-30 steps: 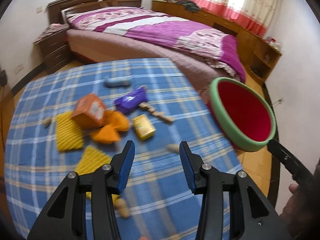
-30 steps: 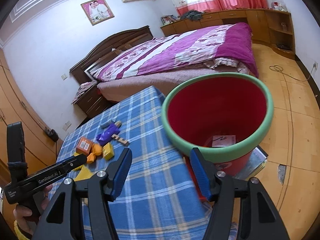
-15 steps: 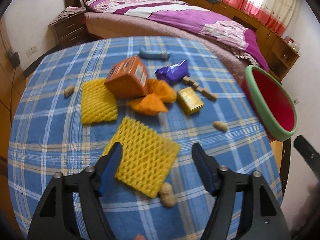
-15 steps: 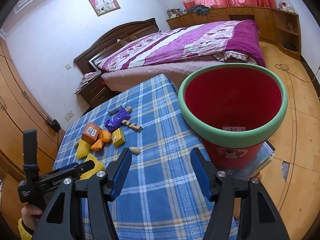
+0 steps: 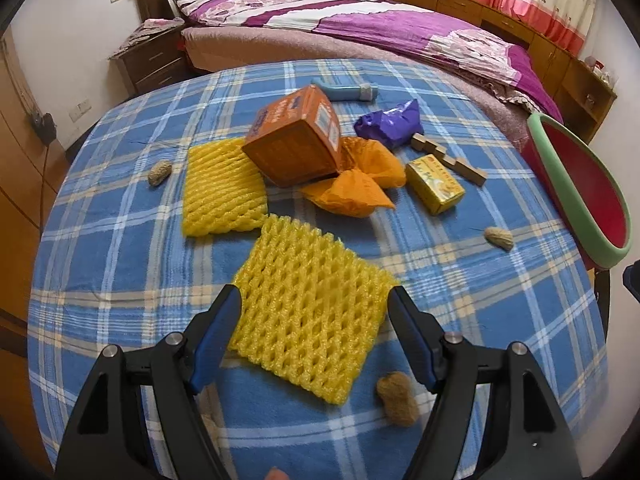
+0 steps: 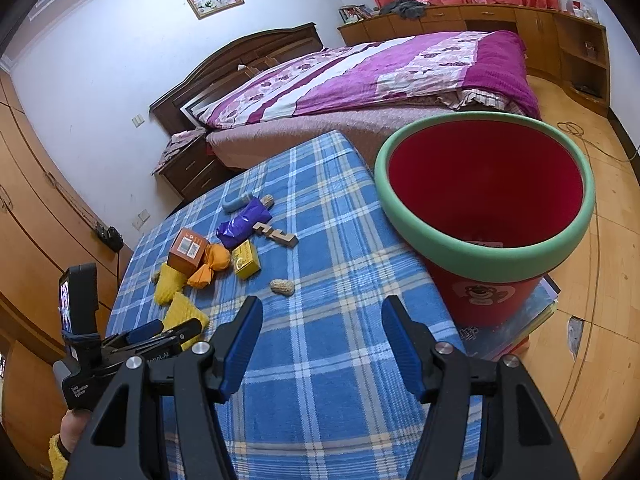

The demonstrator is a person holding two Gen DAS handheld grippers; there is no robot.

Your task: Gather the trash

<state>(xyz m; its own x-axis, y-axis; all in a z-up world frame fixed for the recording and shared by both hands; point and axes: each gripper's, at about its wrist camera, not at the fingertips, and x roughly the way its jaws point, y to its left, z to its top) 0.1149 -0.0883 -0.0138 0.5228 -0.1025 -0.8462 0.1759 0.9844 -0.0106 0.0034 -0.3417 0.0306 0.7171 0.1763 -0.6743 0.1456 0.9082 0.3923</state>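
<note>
Trash lies on a blue plaid table (image 5: 120, 264). My left gripper (image 5: 314, 306) is open, its fingers on either side of a yellow foam net (image 5: 312, 312) without gripping it. A second yellow net (image 5: 222, 192), an orange box (image 5: 296, 140), an orange wrapper (image 5: 356, 184), a purple wrapper (image 5: 390, 124), a small yellow box (image 5: 434, 184) and peanuts (image 5: 498, 238) lie beyond. My right gripper (image 6: 322, 318) is open and empty above the table's near edge, left of a red bin with a green rim (image 6: 484, 216).
Wooden blocks (image 5: 448, 158) and a blue tube (image 5: 348, 92) lie at the far side of the pile. A peanut (image 5: 398, 398) lies by my left gripper's right finger. A bed (image 6: 380, 76) stands behind the table. The bin rests on books (image 6: 520, 332) on the wooden floor.
My left gripper has moved forward and down over the table and opened wider around the near yellow net. My right gripper has drawn back from the bin.
</note>
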